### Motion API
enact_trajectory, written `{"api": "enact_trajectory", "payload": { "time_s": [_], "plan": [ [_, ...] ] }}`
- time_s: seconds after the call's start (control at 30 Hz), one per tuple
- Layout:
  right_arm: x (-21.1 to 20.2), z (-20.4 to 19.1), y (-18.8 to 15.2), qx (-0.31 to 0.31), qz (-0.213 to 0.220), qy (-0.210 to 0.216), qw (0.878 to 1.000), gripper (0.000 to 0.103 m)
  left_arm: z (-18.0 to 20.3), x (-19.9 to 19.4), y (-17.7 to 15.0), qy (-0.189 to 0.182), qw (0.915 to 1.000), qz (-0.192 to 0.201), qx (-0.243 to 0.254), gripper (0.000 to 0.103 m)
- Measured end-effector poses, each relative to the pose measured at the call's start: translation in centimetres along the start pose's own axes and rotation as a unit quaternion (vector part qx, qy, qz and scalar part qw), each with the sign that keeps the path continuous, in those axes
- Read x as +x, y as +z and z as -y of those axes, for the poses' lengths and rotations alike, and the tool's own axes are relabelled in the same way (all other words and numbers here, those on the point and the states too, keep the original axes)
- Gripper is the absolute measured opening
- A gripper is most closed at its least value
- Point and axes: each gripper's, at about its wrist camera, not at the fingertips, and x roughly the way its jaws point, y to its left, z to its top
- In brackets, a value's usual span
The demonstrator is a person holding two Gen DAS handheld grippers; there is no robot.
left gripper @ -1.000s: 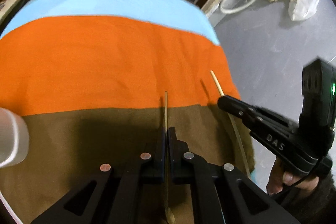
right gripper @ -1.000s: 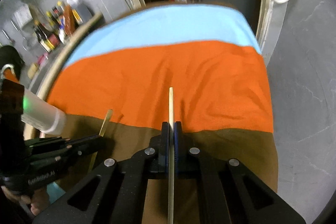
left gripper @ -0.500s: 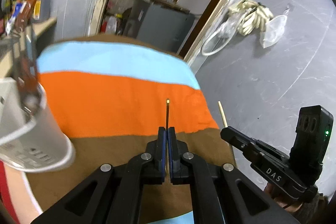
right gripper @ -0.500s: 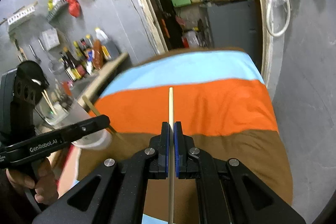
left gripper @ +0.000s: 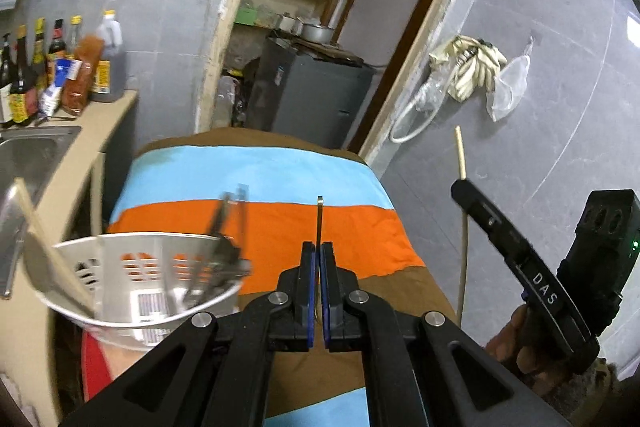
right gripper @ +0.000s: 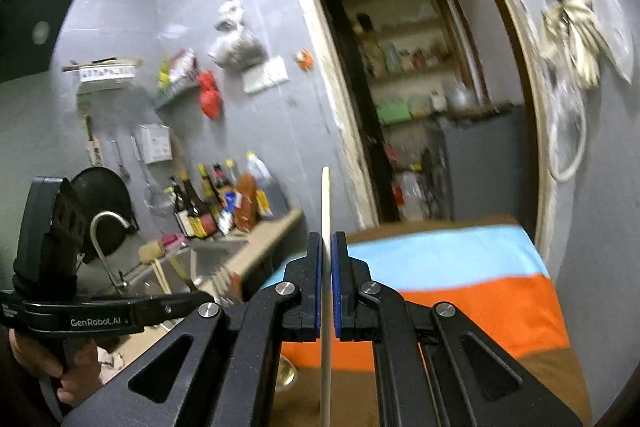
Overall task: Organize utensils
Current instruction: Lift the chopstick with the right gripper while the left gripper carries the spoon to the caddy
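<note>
Clamped upright in the shut left gripper (left gripper: 320, 259), a thin metal utensil handle (left gripper: 319, 223) is held right of the white perforated plastic holder (left gripper: 152, 279).

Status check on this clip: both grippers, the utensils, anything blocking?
Left gripper shut on thin spoon handle. Right gripper shut on chopstick. Both lifted off striped cloth; white utensil basket at left, nothing blocking.

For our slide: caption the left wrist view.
Left gripper holds a thin utensil beside a white basket.
</note>
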Motion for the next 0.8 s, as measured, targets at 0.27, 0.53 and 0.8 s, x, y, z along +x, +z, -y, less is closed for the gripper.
{"api": "enact_trajectory", "payload": {
  "time_s": [0.27, 0.53, 0.8],
  "plan": [
    [2.2, -5.7, 1.4, -0.012, 0.024, 0.039, 0.999, 0.004, -4.3, -5.2, 1.1, 0.034, 0.9989, 0.022, -0.024, 0.003],
    [5.3, -10.5, 1.8, -0.008, 0.04, 0.073, 0.997, 0.004, -8.7, -9.6, 2.4, 0.057, 0.9959, 0.052, -0.047, 0.003],
    [8.5, -12.1, 1.3, 0.017, 0.049, 0.091, 0.994, 0.004, -11.9, -10.8, 3.2, 0.099, 0.9924, 0.052, -0.051, 0.003]
  ]
}}
